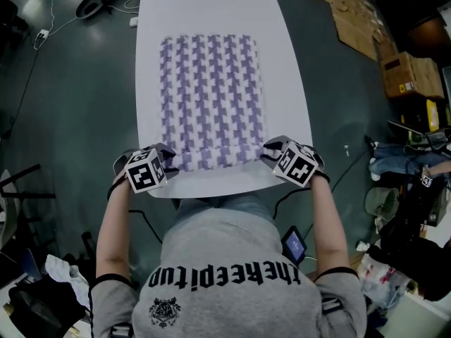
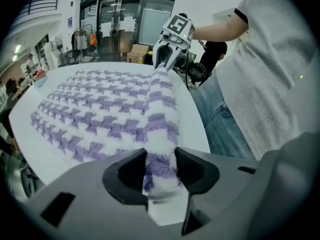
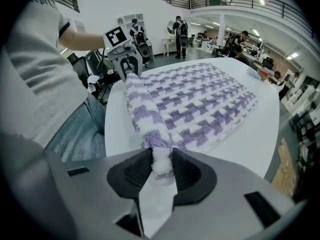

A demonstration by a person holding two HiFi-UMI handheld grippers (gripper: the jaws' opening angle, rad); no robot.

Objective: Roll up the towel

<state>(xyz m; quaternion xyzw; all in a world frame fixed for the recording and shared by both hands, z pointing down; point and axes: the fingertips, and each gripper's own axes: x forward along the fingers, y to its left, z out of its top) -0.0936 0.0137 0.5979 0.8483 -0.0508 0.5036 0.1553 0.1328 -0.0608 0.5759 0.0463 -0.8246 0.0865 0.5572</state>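
1. Along the bottom edge of the head view, the towel (image 1: 211, 97) lies flat on the white table (image 1: 211, 5). Its nearest edge is turned over into a thin roll (image 1: 218, 158) running from lower left to lower right.
2. I read the left gripper (image 2: 160, 160) as clenched on the left end of that roll; fabric fills the gap between its jaws.
3. The right gripper (image 3: 161, 161) is likewise clamped on the opposite end, with a tuft of pile pinched between its jaws.
4. For the next turn, I would rotate both wrists together toward the top of the frame, so the roll stays parallel to the far hem.
5. I would keep light tension between the two ends; slack is likely to let the middle sag and loosen.
6. I would regrip one end at a time, so the roll cannot unwind.
7. I would watch the lower corners: the table edge is just beside the roll, and fabric could slip off.
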